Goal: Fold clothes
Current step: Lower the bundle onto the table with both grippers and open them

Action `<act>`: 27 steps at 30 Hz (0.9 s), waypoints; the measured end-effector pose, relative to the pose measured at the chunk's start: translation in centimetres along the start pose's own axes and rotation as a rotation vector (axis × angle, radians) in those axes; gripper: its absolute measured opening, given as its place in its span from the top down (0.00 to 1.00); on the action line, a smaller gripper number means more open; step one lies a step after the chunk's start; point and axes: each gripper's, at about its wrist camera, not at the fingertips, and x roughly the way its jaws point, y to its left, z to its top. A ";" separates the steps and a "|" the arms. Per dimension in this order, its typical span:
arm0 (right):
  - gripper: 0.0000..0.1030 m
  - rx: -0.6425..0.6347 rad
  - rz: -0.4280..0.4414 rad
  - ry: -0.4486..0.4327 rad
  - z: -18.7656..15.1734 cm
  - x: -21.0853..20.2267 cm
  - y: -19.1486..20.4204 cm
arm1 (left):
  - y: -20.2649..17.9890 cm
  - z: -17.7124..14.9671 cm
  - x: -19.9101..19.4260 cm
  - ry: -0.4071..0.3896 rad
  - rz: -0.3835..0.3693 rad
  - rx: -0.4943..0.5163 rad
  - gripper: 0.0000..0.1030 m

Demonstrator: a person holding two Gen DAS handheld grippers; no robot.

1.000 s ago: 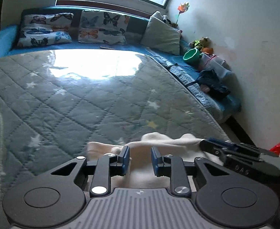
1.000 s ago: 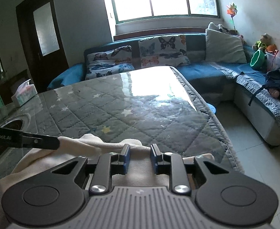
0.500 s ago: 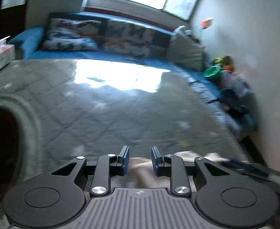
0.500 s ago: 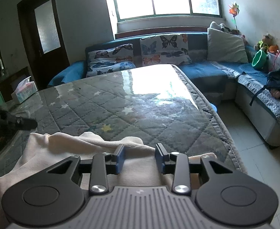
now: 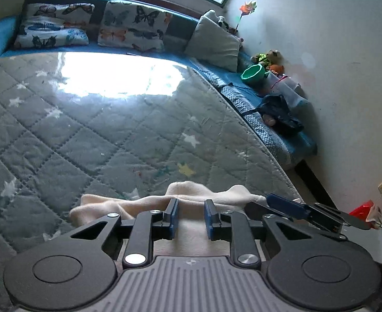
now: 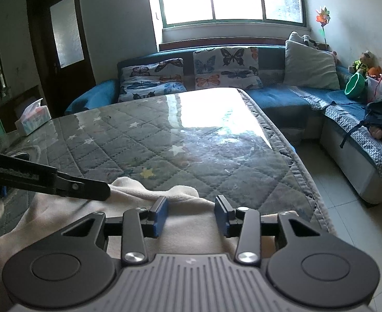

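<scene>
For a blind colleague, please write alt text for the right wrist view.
The open right tool hovers over a cream garment lying on a quilted grey table cover. The left tool reaches in beside it; a blue sofa stands behind.

White lettering runs along the black arm of the left tool (image 6: 47,179) in the right wrist view, too blurred to read; no other text shows.

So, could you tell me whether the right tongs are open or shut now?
Open: the right tongs show a wide gap between the blue pads, with the cream garment lying loose beneath.
</scene>
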 end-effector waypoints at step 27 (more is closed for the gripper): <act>0.54 -0.108 0.000 -0.006 -5.8 -9.1 2.6 | 0.0 -7.7 -8.8 -0.020 -0.059 0.111 0.76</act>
